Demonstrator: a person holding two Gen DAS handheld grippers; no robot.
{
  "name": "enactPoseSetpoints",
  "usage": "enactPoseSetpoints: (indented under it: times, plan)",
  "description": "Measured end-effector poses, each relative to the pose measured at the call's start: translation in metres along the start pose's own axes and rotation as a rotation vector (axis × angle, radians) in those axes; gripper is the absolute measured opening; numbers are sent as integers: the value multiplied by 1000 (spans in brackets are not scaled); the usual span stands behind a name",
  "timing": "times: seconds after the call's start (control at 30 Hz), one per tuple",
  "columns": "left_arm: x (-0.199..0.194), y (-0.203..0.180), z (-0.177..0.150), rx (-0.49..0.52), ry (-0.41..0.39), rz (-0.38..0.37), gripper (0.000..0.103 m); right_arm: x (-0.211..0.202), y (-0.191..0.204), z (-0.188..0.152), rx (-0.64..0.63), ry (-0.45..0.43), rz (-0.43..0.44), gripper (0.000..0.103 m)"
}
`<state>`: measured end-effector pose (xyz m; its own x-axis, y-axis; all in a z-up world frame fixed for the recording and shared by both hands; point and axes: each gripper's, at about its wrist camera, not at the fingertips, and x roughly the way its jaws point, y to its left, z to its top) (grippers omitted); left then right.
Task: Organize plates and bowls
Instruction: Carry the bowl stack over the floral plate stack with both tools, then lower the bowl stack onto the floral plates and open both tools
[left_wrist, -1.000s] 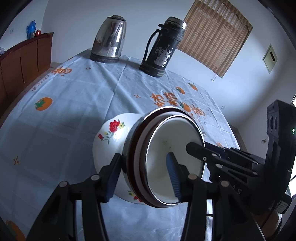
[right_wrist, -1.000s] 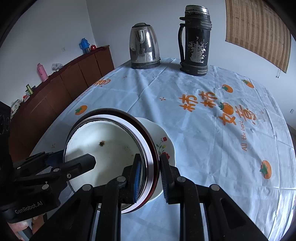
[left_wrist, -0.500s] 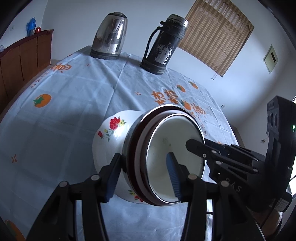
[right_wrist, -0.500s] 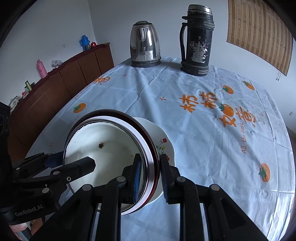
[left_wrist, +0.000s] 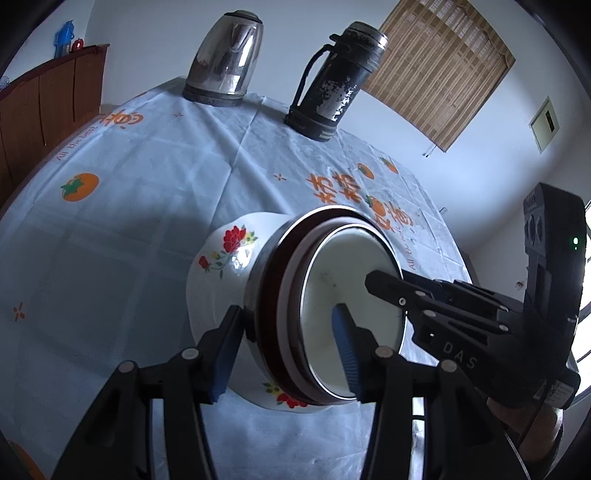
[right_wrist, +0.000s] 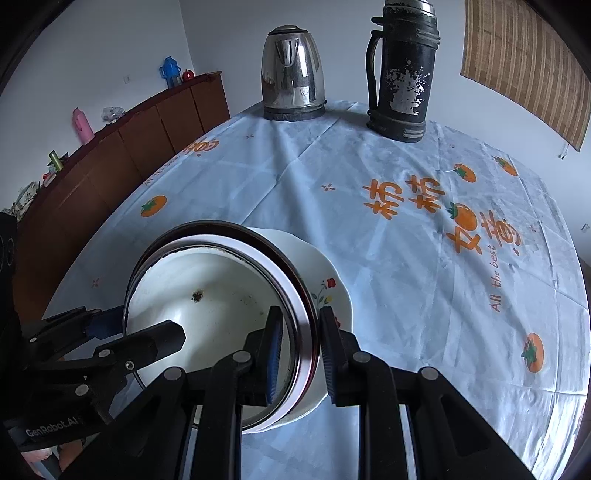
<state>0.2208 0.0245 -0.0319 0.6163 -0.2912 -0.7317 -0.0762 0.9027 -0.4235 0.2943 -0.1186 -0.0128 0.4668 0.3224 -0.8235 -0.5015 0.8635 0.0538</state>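
A nested stack of bowls is held above the table between both grippers. The outer one is a white bowl with red flowers (left_wrist: 225, 266) (right_wrist: 332, 288). Inside it sit a dark-red-rimmed metal bowl (left_wrist: 273, 295) (right_wrist: 295, 280) and a white enamel bowl (left_wrist: 351, 295) (right_wrist: 221, 306). My left gripper (left_wrist: 286, 341) is shut on the stack's near rim, one finger outside, one inside. My right gripper (right_wrist: 301, 354) is shut on the opposite rim. Each gripper shows in the other's view, the right (left_wrist: 443, 321) and the left (right_wrist: 110, 343).
A steel kettle (left_wrist: 225, 70) (right_wrist: 293, 74) and a worn black thermos (left_wrist: 336, 81) (right_wrist: 402, 70) stand at the far edge of the round table with its orange-print cloth (left_wrist: 147, 177) (right_wrist: 424, 258). A brown sideboard (right_wrist: 122, 155) runs along the left wall.
The bowl stack and both grippers have risen slightly and tilted a little; the table looks farther below. Both grips are unchanged.
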Motion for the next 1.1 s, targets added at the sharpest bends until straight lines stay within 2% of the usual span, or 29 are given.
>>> enactPoseSetpoints:
  times: [0.2,0.3,0.5,0.67,1.1]
  plan:
    - [7,6,4,-12,11,-7,48,7,0,6,-7,9,2,21]
    - [16,16,6,-48,38,-41,50,13,0,10,-18,28,0,21]
    - [17,17,8,-55,30,-64,50,22,-3,14,-26,47,0,22]
    - [16,15,7,-29,9,-61,50,21,-4,10,-20,23,-2,22]
    - [12,10,5,47,-51,-33,51,16,4,-6,-39,-101,-59,22]
